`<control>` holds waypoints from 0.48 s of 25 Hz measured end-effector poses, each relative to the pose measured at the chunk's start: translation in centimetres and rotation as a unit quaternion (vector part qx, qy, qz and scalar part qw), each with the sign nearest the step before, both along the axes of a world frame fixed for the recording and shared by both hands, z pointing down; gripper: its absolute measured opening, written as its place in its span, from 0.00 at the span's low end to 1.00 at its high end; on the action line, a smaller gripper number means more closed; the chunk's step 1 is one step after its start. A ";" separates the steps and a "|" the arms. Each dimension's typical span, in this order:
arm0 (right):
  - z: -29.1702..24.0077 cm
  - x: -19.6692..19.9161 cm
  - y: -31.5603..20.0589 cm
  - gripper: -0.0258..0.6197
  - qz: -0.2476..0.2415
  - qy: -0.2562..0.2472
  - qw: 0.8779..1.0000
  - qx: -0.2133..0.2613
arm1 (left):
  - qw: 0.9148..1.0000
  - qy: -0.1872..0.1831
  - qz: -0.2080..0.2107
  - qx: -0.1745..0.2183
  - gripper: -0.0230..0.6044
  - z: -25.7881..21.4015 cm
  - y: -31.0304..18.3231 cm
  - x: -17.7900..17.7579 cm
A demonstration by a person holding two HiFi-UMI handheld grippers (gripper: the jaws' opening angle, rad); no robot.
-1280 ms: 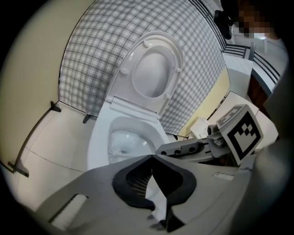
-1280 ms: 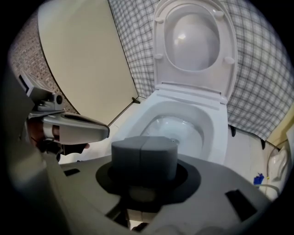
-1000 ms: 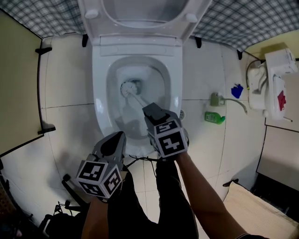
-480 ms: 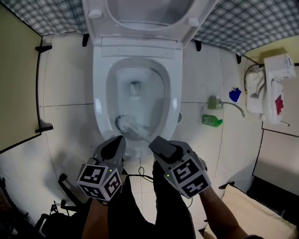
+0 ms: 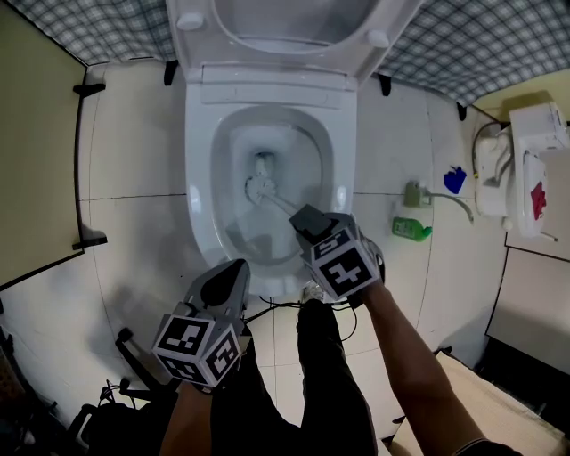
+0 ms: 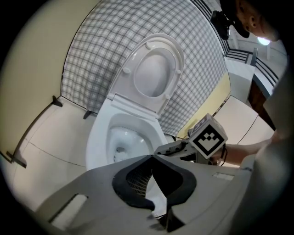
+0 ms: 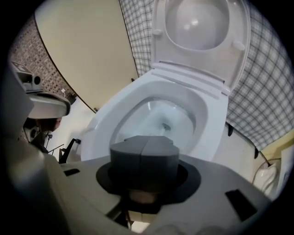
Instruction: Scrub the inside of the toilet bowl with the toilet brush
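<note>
The brush has its white head down inside the bowl, at the drain hole near the middle, and its handle slants up and toward the near right rim. There the right hand-held gripper is clenched on the handle, pointing steeply down over the bowl's front edge; in its own view the two pads meet in front of the bowl. The left hand-held gripper is closed with nothing in it, held over the floor just before the toilet's front. The seat stands raised. A green bottle lies on the floor to the right.
</note>
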State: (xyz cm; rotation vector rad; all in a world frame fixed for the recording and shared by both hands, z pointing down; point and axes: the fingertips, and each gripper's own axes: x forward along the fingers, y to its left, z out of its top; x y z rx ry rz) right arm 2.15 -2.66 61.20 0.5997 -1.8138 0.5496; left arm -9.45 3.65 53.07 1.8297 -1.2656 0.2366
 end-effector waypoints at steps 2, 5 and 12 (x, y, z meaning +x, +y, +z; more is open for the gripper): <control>0.4 0.4 -0.5 0.31 0.001 0.004 1.000 -0.003 | 1.000 0.001 0.000 0.001 0.05 0.0 0.0 0.1; -1.1 0.6 0.4 0.31 -0.014 -0.010 1.000 -0.004 | 1.000 0.001 0.002 0.002 0.05 0.1 -0.1 0.2; -7.6 3.1 5.6 0.30 -0.075 -0.047 0.996 -0.026 | 1.000 0.002 0.004 -0.003 0.05 0.1 0.0 0.1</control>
